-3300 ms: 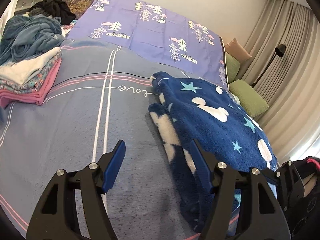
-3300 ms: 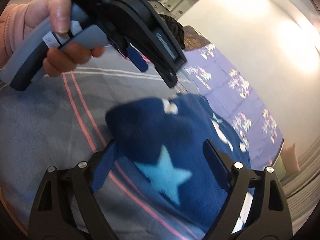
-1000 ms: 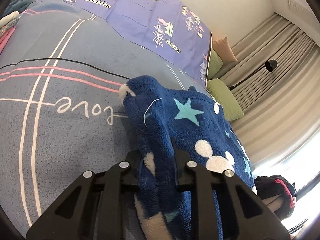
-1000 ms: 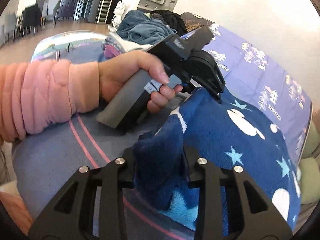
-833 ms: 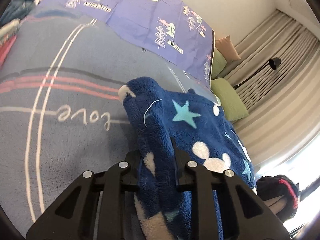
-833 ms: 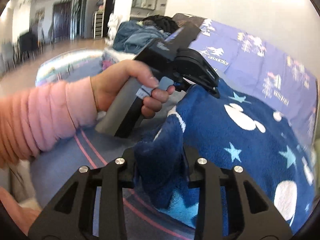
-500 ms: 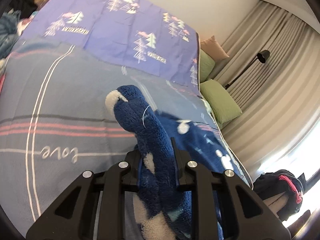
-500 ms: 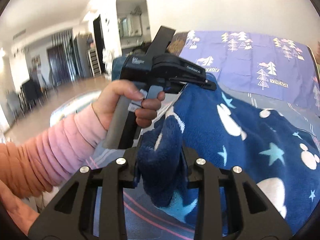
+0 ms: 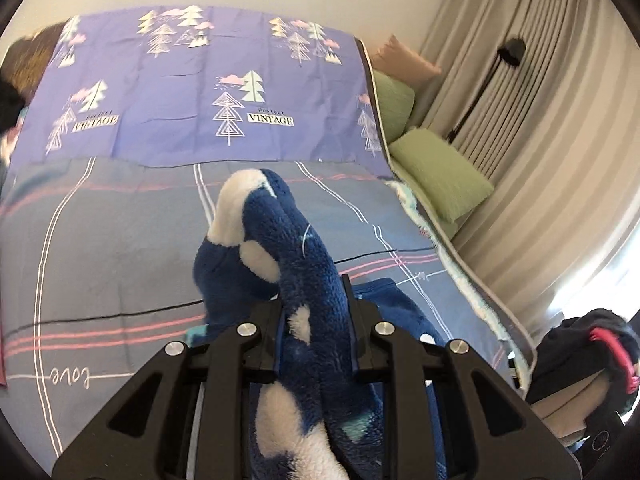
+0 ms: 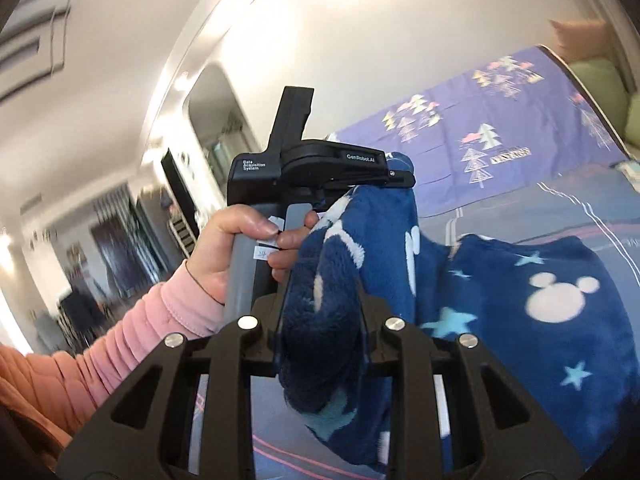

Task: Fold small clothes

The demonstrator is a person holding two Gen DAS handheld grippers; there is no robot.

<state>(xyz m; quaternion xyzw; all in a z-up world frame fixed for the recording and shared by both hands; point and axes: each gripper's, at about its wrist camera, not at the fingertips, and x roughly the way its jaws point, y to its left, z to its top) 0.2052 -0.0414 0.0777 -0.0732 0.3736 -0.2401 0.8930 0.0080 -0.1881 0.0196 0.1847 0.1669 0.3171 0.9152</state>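
A dark blue fleece garment (image 9: 280,248) with white mouse heads and light blue stars is lifted off the bed by one edge. My left gripper (image 9: 314,316) is shut on a bunched corner of it. My right gripper (image 10: 320,320) is shut on another part of the same edge of the garment (image 10: 540,320). The rest of the cloth hangs down onto the grey striped bedspread (image 9: 104,248). In the right wrist view the left gripper (image 10: 396,180) shows held in a hand, clamped on the cloth's top.
A purple sheet (image 9: 200,92) with tree prints covers the head of the bed. Green pillows (image 9: 444,176) lie at the bed's right edge by beige curtains (image 9: 540,128) and a black floor lamp (image 9: 508,48). A dark bag (image 9: 580,340) sits low right.
Both grippers closed on the garment's edge and have raised it from the bed. The cloth now hangs from them; the views tilted upward toward the wall and headboard.
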